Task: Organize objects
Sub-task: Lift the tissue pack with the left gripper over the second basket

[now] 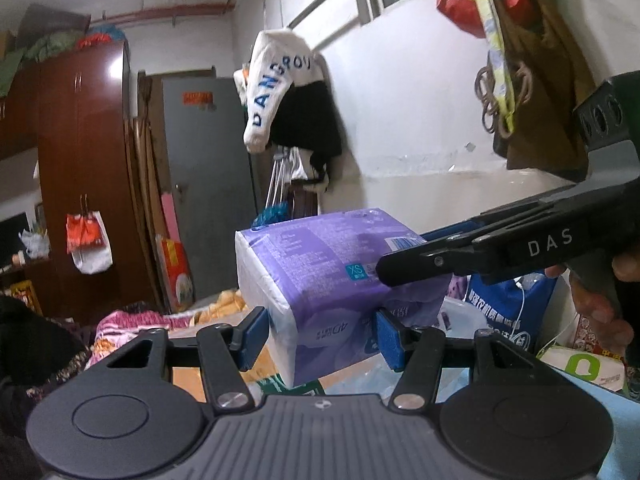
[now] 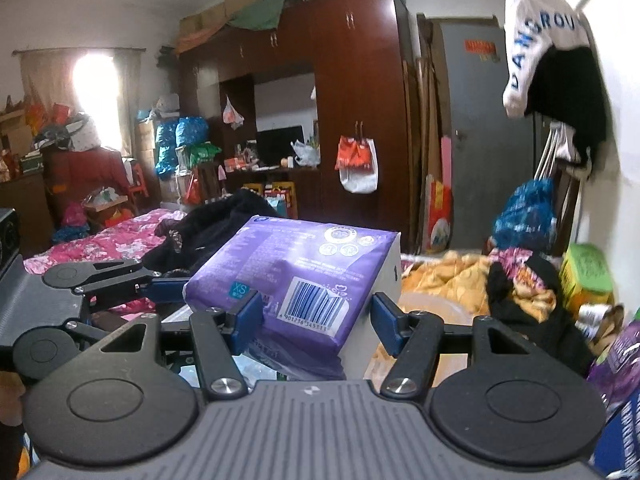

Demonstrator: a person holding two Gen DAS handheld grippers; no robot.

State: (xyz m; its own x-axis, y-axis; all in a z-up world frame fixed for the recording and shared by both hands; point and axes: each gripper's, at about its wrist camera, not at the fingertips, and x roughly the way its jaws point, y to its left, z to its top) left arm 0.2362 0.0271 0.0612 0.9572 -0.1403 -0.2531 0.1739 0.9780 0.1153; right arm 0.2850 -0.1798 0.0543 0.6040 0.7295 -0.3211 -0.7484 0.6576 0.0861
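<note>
Left wrist view showed the purple tissue pack [image 1: 332, 280] held up off the clutter, square in the middle of the frame. The left gripper [image 1: 322, 336] had its blue pads [image 1: 253, 338] pressed on the pack's lower end, one at 9 o'clock of it, the other at 3 o'clock, so it was clamped on the pack. From 3 o'clock the right gripper [image 1: 404, 262] reached in, its dark finger lying across the pack's top face near the XS mark; the person's hand [image 1: 600, 300] wrapped its handle at the far right edge.

Right wrist view gave the other side. The pack [image 2: 296, 276] sat tilted, barcode end toward the camera, between the right gripper's [image 2: 318, 314] two blue pads [image 2: 250, 316]. The 9 o'clock pad touched the purple wrap; the 3 o'clock pad stood just beside the white end, and whether it touched could not be told. At 9 o'clock of the pack the left gripper [image 2: 168, 284] came in, blue tip against the pack's side.

Behind it all, at 12 o'clock, stood a brown wardrobe [image 2: 356, 100], with a grey door [image 2: 484, 128] at 2 o'clock and a white garment [image 2: 536, 40] lettered in blue hanging above. A pink flowered bedspread [image 2: 108, 240] lay at 9 o'clock.
</note>
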